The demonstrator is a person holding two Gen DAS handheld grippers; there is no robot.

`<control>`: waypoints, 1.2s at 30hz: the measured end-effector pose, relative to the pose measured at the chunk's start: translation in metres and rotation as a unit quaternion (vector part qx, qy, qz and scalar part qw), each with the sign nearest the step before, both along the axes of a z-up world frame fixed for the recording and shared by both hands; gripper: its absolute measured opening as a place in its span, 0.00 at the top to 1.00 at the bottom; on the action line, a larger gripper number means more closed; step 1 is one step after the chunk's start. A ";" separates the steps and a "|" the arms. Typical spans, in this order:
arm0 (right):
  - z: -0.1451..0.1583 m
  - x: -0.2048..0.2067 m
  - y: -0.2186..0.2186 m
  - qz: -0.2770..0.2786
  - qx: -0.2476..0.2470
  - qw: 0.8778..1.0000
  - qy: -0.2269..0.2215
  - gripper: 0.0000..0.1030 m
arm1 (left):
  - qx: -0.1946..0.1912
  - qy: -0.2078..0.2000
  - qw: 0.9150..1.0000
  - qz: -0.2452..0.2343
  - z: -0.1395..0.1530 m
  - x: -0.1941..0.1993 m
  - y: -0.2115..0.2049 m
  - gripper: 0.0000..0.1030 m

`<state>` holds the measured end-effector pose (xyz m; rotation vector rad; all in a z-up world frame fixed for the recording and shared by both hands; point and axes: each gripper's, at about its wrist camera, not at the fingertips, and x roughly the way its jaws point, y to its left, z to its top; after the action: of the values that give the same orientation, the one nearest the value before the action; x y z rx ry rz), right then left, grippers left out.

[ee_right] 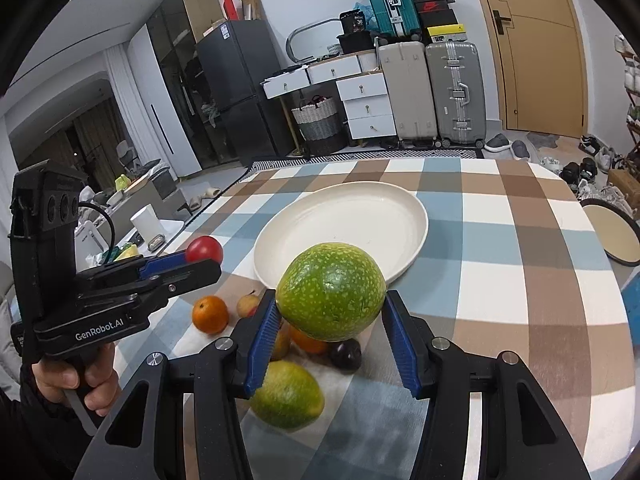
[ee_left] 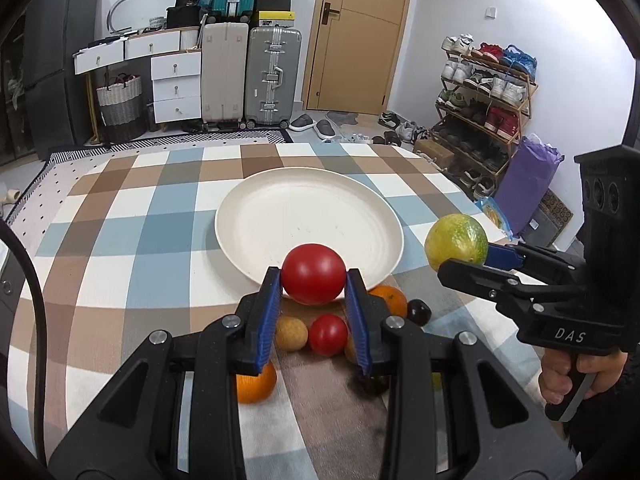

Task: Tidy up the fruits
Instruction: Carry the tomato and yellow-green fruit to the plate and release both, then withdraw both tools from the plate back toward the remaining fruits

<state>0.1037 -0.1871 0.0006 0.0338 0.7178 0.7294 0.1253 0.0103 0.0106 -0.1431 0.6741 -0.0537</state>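
Observation:
A cream plate [ee_left: 256, 216] [ee_right: 360, 208] lies empty on the checked tablecloth. My left gripper [ee_left: 313, 280] is shut on a red tomato [ee_left: 313, 274] [ee_right: 205, 249] held above the plate's near rim. My right gripper [ee_right: 330, 312] is shut on a speckled green round fruit [ee_right: 331, 291] [ee_left: 456, 245], held to the right of the plate. On the cloth below lie an orange [ee_left: 386, 298], a second orange [ee_left: 256, 386] [ee_right: 210, 314], a small red tomato [ee_left: 328, 335], a tan round fruit [ee_left: 291, 333], a dark plum [ee_left: 419, 311] [ee_right: 346, 354] and a green-yellow mango [ee_right: 286, 396].
The table [ee_left: 120, 240] edge runs along the left and far sides. Suitcases [ee_left: 272, 76], white drawers [ee_left: 176, 84] and a shoe rack [ee_left: 484, 92] stand beyond it. A round stool [ee_right: 610, 236] stands right of the table.

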 end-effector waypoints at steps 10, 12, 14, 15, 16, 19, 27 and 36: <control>-0.006 0.026 0.018 0.005 -0.019 1.000 0.005 0.49 | -0.005 0.010 1.000 0.005 -0.012 0.037 0.006 0.72; -0.007 0.030 0.020 0.004 -0.022 1.000 0.007 0.49 | -0.005 0.013 1.000 0.005 -0.014 0.044 0.007 0.72; -0.010 0.034 0.023 0.003 -0.025 1.000 0.011 0.49 | -0.004 0.016 1.000 0.007 -0.017 0.050 0.007 0.72; -0.011 0.035 0.024 0.003 -0.027 1.000 0.011 0.49 | -0.005 0.017 1.000 0.007 -0.019 0.052 0.007 0.72; -0.012 0.037 0.025 0.002 -0.027 1.000 0.015 0.49 | -0.006 0.019 1.000 0.005 -0.020 0.054 0.007 0.72; -0.012 0.040 0.028 0.004 -0.025 1.000 0.013 0.51 | -0.007 0.025 1.000 0.004 -0.025 0.060 0.006 0.72; -0.010 0.042 0.034 0.008 -0.032 0.999 0.008 0.53 | -0.007 0.031 0.999 -0.001 -0.030 0.065 0.004 0.72; -0.007 0.034 0.025 0.005 -0.024 1.000 0.016 0.49 | -0.010 0.026 1.000 0.000 -0.023 0.048 0.005 0.51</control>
<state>0.1380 -0.1622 -0.0068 -0.0017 0.7668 0.7224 0.1733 0.0156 -0.0120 -0.1639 0.7261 -0.0575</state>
